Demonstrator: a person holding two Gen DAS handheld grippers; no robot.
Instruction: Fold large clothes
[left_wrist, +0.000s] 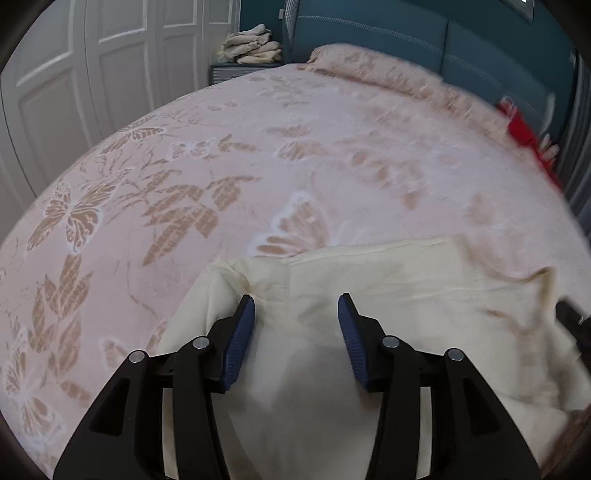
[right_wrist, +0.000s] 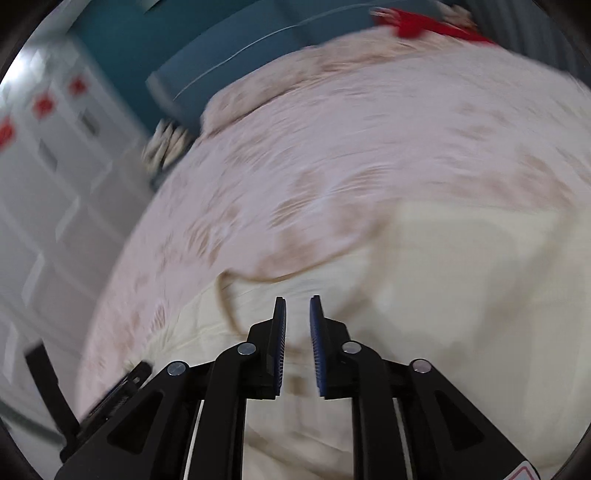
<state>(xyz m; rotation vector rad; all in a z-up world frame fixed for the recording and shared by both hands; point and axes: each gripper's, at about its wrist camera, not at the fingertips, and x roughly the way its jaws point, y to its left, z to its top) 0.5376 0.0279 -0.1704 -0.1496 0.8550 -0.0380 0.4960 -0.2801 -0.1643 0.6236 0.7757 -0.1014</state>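
Observation:
A cream garment (left_wrist: 388, 295) lies spread at the near edge of a bed, on a pink blanket (left_wrist: 258, 147) patterned with butterflies and leaves. My left gripper (left_wrist: 295, 308) hangs just over the garment's left part. It is open, its blue pads (left_wrist: 243, 325) well apart and pressing on nothing. In the blurred right wrist view the same garment (right_wrist: 461, 295) fills the lower right. My right gripper (right_wrist: 297, 301) is above a curled hem, with a narrow gap between its pads (right_wrist: 316, 332) and no cloth pinched that I can see.
A pile of folded beige cloths (left_wrist: 253, 44) sits on a bedside unit at the back. A teal headboard (left_wrist: 388, 33) stands behind the bed, a red item (left_wrist: 521, 125) lies at its far right, and white wardrobe doors (left_wrist: 92, 74) line the left.

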